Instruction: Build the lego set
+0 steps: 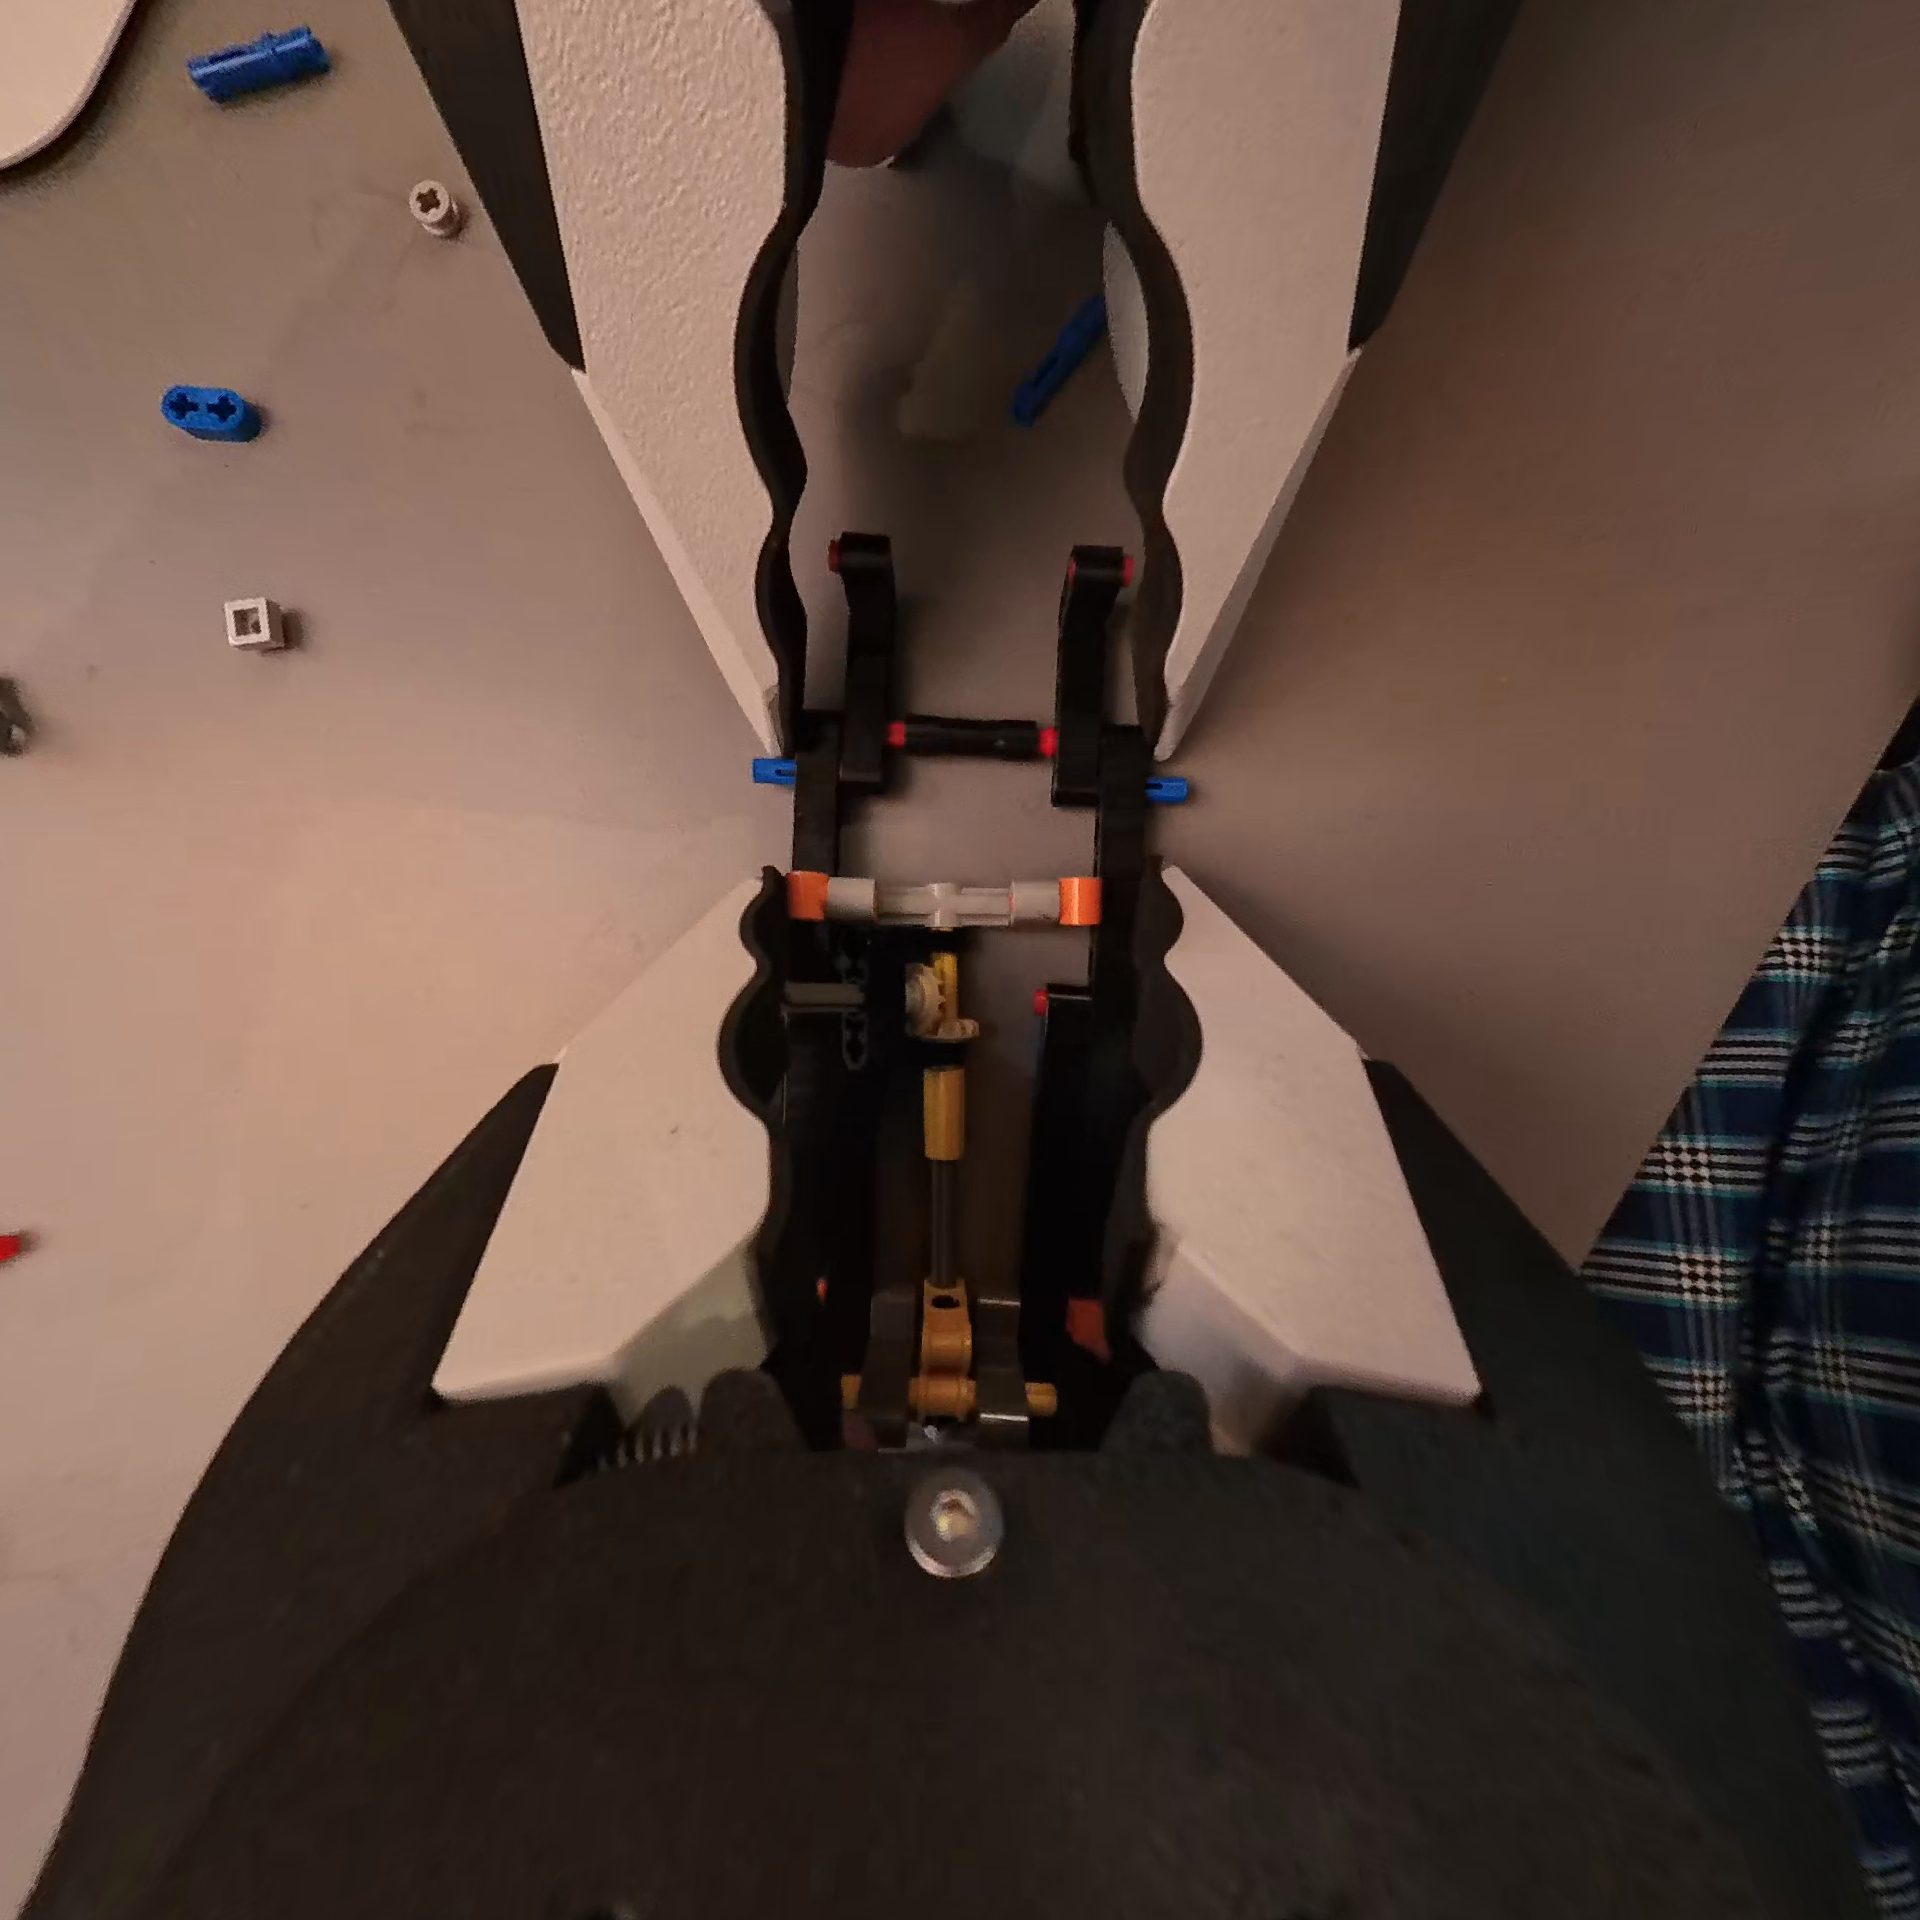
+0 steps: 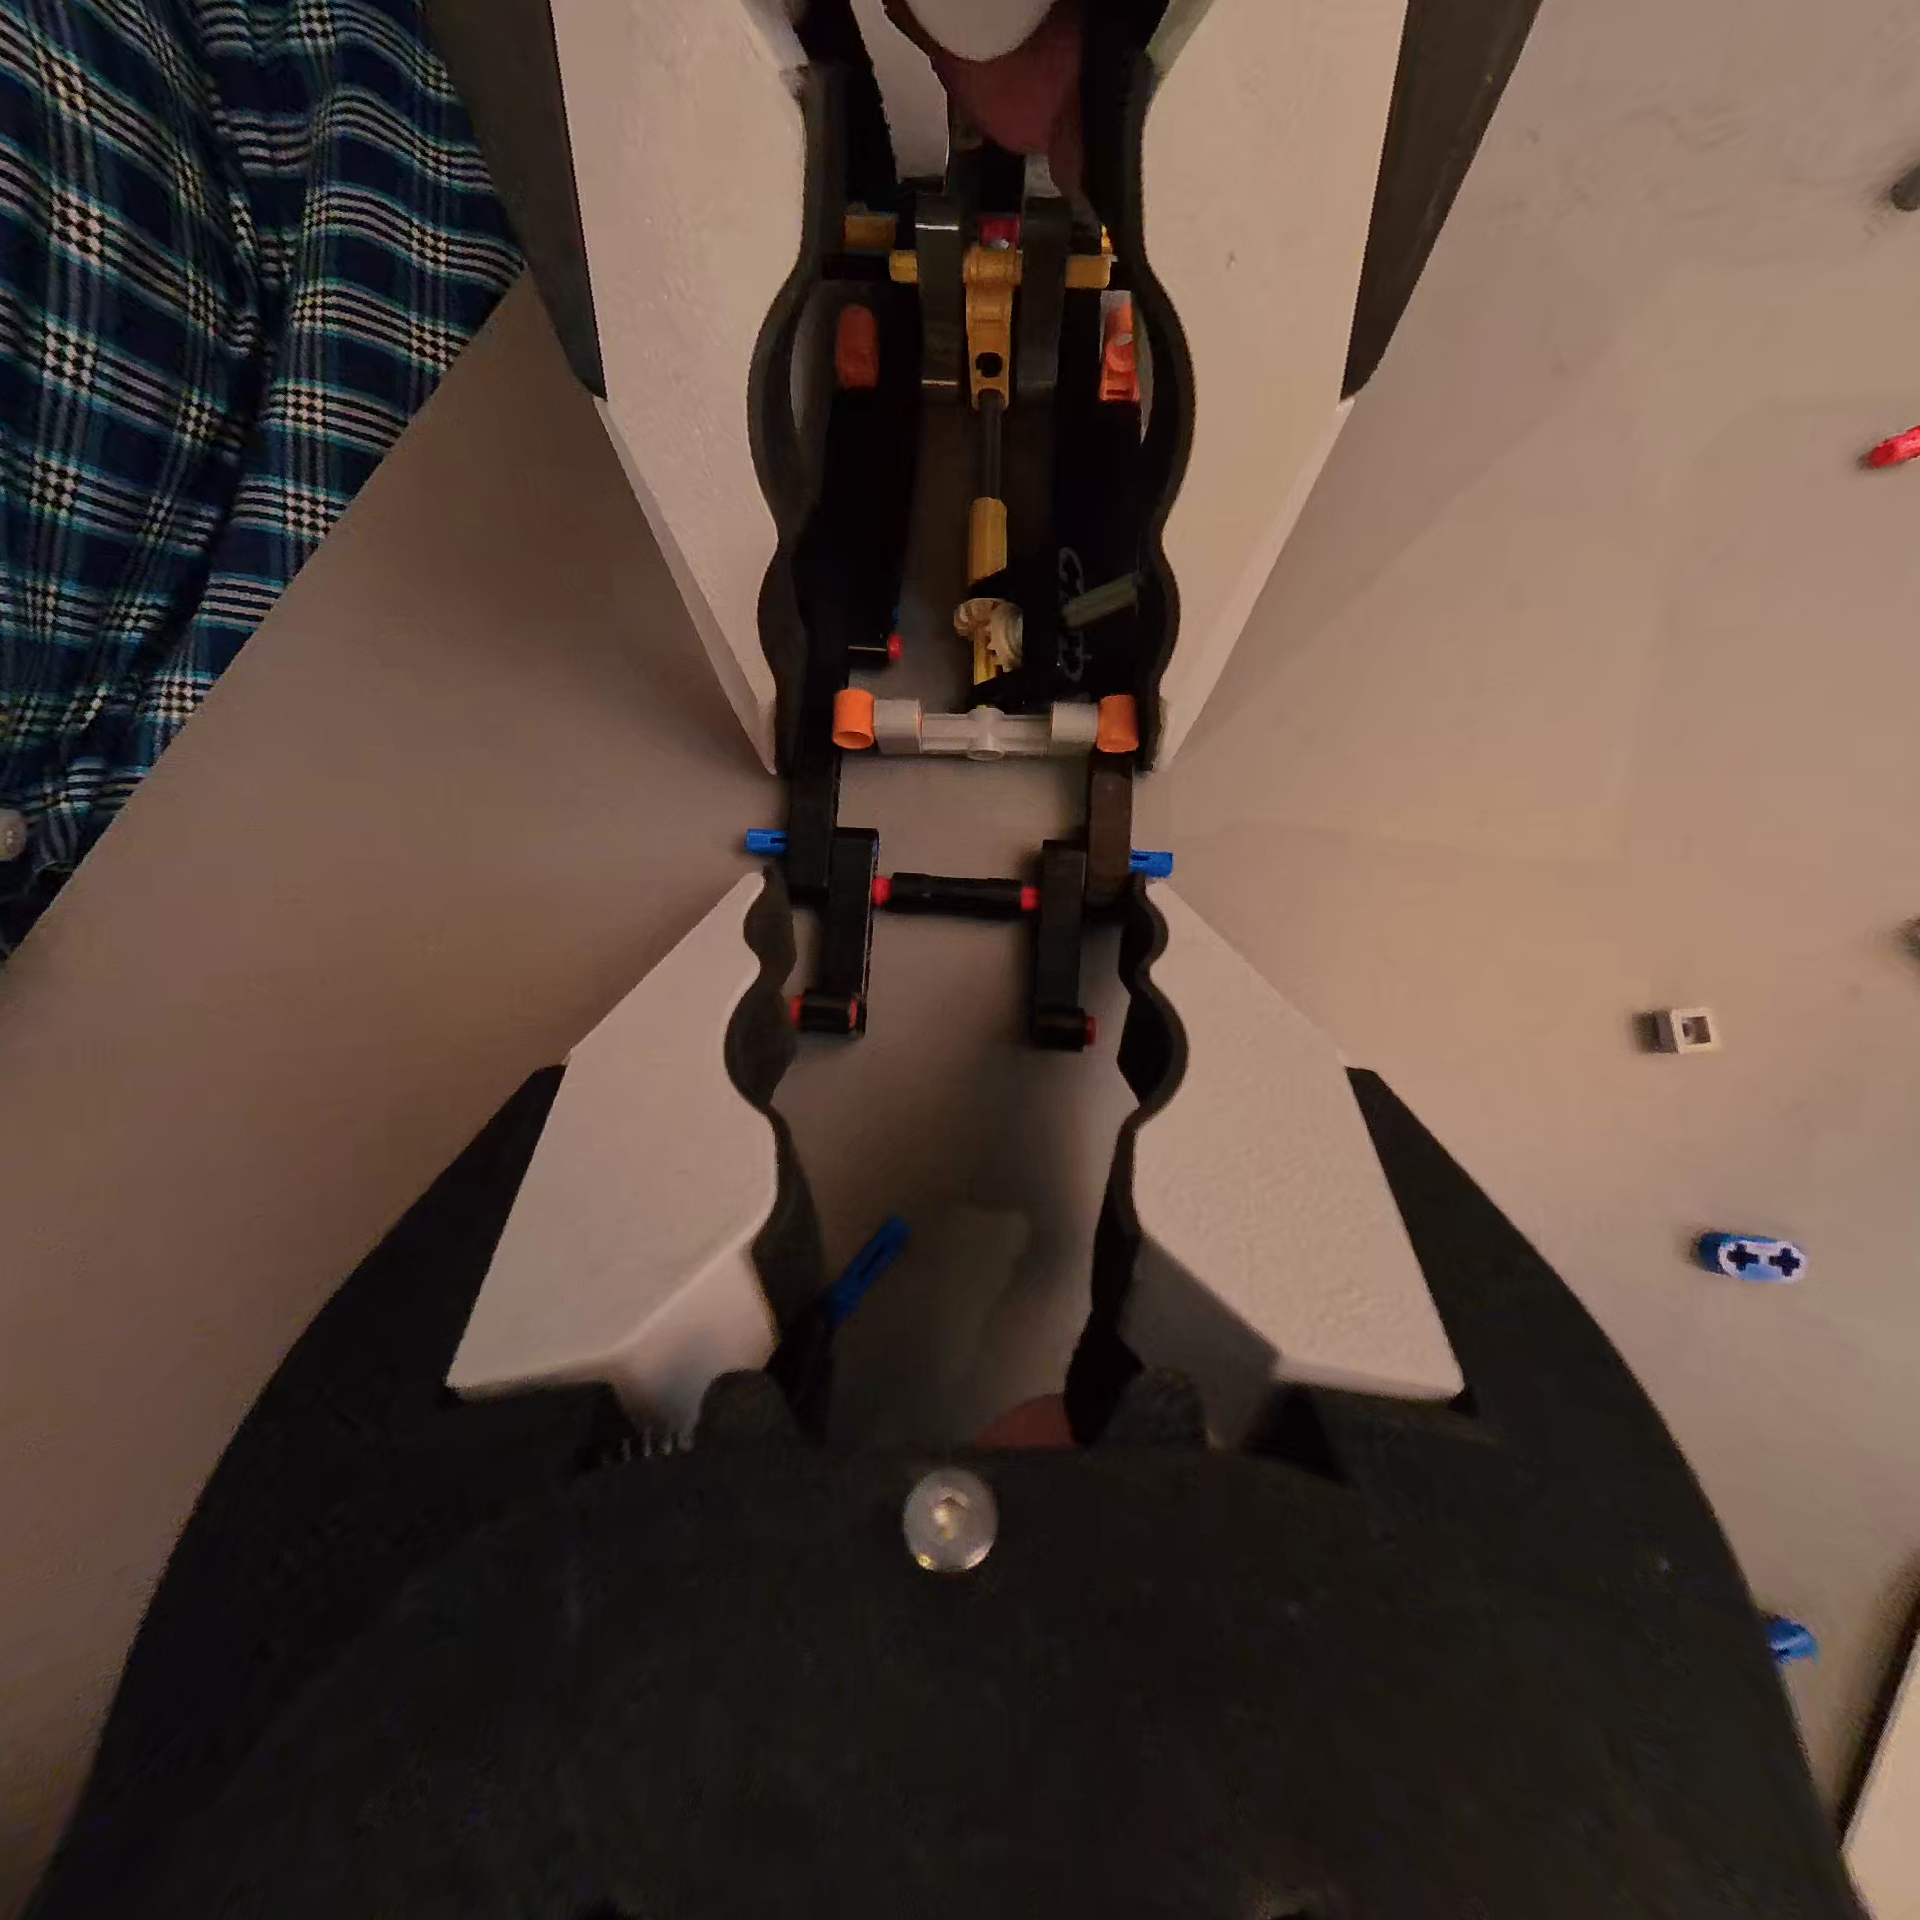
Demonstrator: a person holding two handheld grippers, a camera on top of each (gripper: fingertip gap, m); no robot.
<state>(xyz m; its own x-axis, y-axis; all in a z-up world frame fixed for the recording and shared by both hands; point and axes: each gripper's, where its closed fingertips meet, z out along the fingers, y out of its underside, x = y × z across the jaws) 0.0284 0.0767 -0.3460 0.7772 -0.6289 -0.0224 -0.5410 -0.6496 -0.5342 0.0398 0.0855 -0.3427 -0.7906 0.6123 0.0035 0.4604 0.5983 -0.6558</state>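
Observation:
A black lego frame [image 1: 1122,831] with a grey cross-axle, orange bushes, a yellow shaft and blue side pins hangs above the grey table [image 1: 416,935]. My left gripper [image 1: 966,883] is shut on the frame's end with the yellow shaft [image 1: 943,1117]. My right gripper [image 2: 956,894] faces it and is shut on the frame's other end [image 2: 847,914], where two black arms stick out. The frame's yellow-shaft end shows at the top of the right wrist view. The right gripper [image 1: 971,743] comes in from the top of the left wrist view, and the left gripper [image 2: 966,764] from the top of the right wrist view.
Loose parts lie on the table: a blue two-hole beam [image 1: 211,412] [image 2: 1754,1259], a blue pin piece [image 1: 260,64], a grey bush [image 1: 434,208], a small white square brick [image 1: 255,623] [image 2: 1683,1029], a red piece [image 2: 1891,449], a blue pin [image 1: 1060,358] [image 2: 862,1268]. A plaid sleeve [image 1: 1766,1247] [image 2: 208,364] is beside the grippers. The blue pin [image 1: 1060,358] lies around 7 cm away from my right fingertips. The right camera catches it too, in the right wrist view [image 2: 865,1271].

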